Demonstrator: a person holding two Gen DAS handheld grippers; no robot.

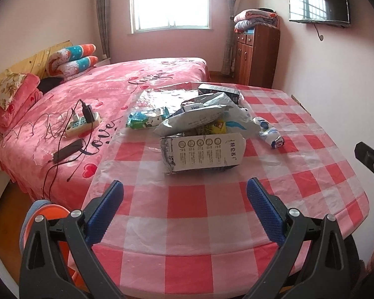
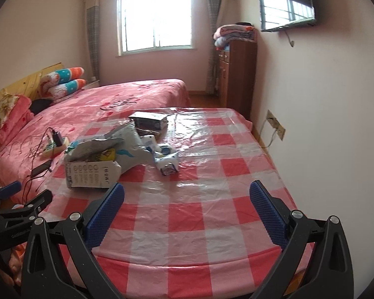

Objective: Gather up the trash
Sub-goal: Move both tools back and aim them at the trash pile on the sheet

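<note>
A pile of trash lies on the red-and-white checked table (image 1: 187, 204): a torn white carton (image 1: 202, 153) in front, a grey crumpled bag (image 1: 199, 117) on top, a green-white wrapper (image 1: 147, 118) at the left, and a small crumpled white-blue wrapper (image 1: 270, 132) at the right. In the right wrist view the carton (image 2: 92, 174) and small wrapper (image 2: 167, 162) lie left of centre. My left gripper (image 1: 184, 209) is open and empty, short of the carton. My right gripper (image 2: 187, 211) is open and empty over the table's near half; it also shows at the left wrist view's right edge (image 1: 371, 159).
A pink bed (image 1: 99, 94) adjoins the table's left side, with a power strip (image 1: 82, 123), cables and a dark phone (image 1: 67, 150) on it. A wooden cabinet (image 1: 256, 54) stands at the back. A wall (image 2: 324, 124) runs along the table's right. An orange round object (image 1: 47, 214) sits low left.
</note>
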